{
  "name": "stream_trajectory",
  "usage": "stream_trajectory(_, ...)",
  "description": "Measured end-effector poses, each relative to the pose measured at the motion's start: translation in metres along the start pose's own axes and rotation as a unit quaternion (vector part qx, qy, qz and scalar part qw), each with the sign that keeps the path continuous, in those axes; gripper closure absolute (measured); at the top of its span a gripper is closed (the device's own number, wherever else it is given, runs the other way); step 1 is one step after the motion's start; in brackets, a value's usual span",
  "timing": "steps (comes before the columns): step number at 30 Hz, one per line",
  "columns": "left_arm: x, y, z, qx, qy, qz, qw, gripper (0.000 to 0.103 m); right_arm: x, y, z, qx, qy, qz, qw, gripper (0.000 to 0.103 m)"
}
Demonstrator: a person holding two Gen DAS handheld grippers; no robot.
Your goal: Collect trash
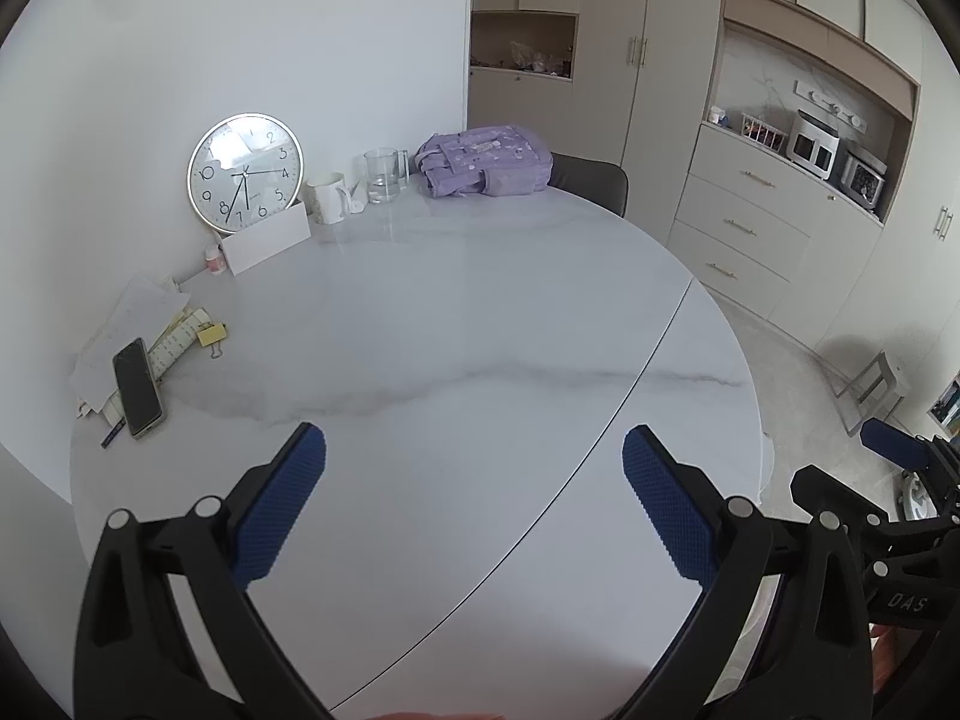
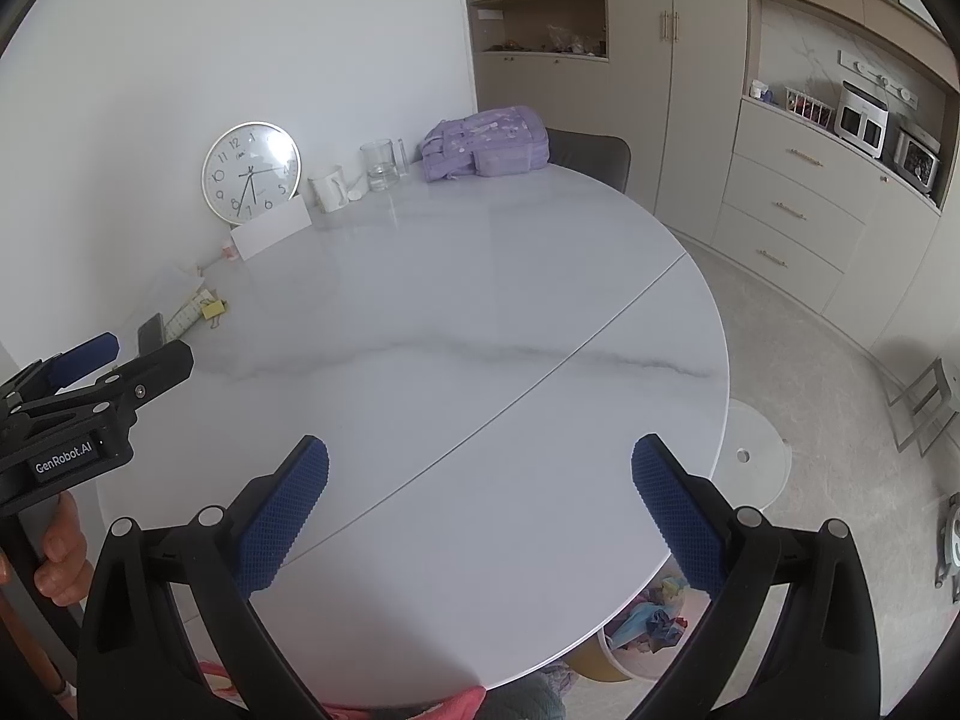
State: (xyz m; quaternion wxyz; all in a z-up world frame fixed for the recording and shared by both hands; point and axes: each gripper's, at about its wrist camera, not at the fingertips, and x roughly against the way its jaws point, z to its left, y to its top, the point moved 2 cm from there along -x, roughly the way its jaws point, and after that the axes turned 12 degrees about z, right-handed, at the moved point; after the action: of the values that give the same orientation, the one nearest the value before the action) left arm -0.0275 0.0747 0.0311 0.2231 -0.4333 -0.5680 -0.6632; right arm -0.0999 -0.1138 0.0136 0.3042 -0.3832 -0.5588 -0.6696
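Two tools released, nothing held | left tool (image 1: 474,456) tagged "GenRobot.AI" (right wrist view); right tool (image 2: 480,465) reads "DAS" | counter (image 2: 480,300); clock (image 2: 251,172)

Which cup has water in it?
The clear glass mug beside the purple backpack; the white mug next to it is opaque.

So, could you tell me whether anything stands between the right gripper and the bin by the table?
Yes: the right gripper hovers open over the table, whose near edge overhangs and partly covers the bin below. Nothing else visible blocks it.
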Motion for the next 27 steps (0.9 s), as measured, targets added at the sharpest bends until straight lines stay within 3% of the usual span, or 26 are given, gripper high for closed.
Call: stream_trajectory(27,-0.0032,0.0035,0.0004,-0.004,-0.004,0.003,1.0000,0.008,-0.0026,-0.0013,-0.0040,0.001,-0.006,0.007,1.000,0.002)
